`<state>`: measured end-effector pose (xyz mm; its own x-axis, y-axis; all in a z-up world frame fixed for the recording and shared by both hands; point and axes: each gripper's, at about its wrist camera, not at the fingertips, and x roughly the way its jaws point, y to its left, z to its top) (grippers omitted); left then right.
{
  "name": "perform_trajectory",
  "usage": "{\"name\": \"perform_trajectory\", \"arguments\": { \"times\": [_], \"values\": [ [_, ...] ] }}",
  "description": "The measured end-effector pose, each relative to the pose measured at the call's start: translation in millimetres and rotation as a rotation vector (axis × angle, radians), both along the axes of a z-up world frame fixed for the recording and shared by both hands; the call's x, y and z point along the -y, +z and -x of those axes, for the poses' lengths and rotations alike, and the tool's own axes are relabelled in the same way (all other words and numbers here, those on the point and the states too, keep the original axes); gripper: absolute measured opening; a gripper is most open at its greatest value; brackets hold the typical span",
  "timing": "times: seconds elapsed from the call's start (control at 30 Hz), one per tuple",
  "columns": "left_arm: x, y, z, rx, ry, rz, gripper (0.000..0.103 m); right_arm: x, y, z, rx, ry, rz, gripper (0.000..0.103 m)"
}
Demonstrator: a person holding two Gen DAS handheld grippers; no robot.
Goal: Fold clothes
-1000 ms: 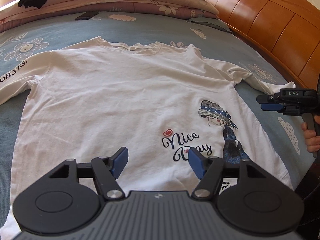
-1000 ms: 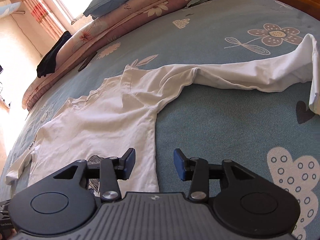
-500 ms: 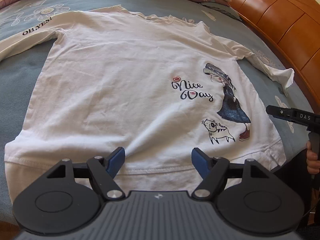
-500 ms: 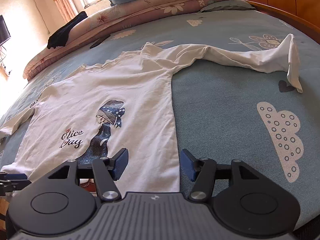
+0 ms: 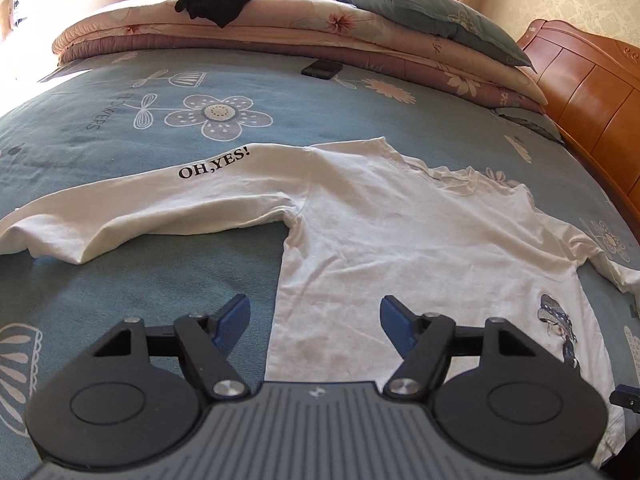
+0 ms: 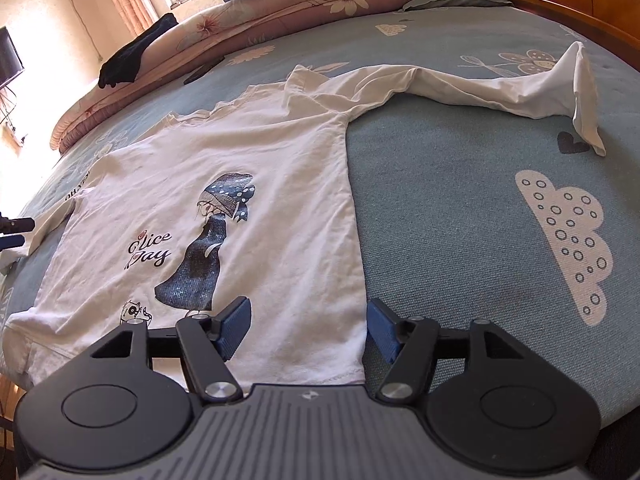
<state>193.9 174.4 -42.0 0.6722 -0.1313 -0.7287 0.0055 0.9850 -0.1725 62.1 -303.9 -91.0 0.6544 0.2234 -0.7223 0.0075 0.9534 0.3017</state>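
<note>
While the white long-sleeved cotton T-shirt (image 5: pixel 420 248) is lying flat and face-up on the blue flower-print bedsheet (image 5: pixel 160 280), no fold is showing yet; the left gripper (image 5: pixel 314 322), jaws narrowing slightly but apart, is hovering empty over its side seam. Right view: the right gripper (image 6: pixel 308 326), jaws opening, is straddling the hem corner, gripping nothing; both sleeves are lying spread, the whole fold remaining.

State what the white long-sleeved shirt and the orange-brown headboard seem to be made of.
White long-sleeved shirt: probably thin cotton jersey, matte; it lies limp with soft creases and stitched hems. Orange-brown headboard: seemingly lacquered wood; glossy panels with highlights and carved trim, though veneer cannot be excluded.
</note>
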Motion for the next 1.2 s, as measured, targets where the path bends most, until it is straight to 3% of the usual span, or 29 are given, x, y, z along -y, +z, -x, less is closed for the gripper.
{"name": "perform_trajectory", "arguments": {
  "times": [0.1, 0.2, 0.3, 0.43, 0.6, 0.7, 0.9, 1.07, 1.2],
  "values": [
    [-1, -20, -36, -0.034, -0.004, 0.004, 0.07, 1, 0, -2, -0.007, -0.008, 0.01, 0.069],
    [-4, -39, -59, -0.085, 0.007, 0.059, 0.07, 4, 0, -5, -0.011, -0.023, 0.014, 0.069],
    [-10, -50, -52, -0.123, 0.01, 0.143, 0.07, 8, 2, -6, -0.006, -0.031, 0.015, 0.07],
    [-23, -42, -4, -0.109, -0.016, 0.16, 0.072, 6, 1, -10, -0.008, -0.024, 0.026, 0.071],
    [-55, -31, 65, -0.108, -0.045, 0.335, 0.077, -3, 3, -10, 0.002, 0.0, 0.013, 0.071],
    [-68, -35, 99, -0.091, -0.059, 0.378, 0.079, -12, 6, -8, 0.008, 0.019, 0.028, 0.072],
    [-69, -70, 115, -0.133, -0.15, 0.483, 0.079, -26, 19, 2, 0.03, 0.047, 0.047, 0.072],
    [-62, -74, 120, -0.193, -0.236, 0.656, 0.081, -29, 30, 9, 0.056, 0.042, 0.07, 0.076],
    [-67, -35, 143, -0.055, -0.292, 0.714, 0.081, -30, 31, 9, 0.055, 0.037, 0.07, 0.077]
  ]
}}
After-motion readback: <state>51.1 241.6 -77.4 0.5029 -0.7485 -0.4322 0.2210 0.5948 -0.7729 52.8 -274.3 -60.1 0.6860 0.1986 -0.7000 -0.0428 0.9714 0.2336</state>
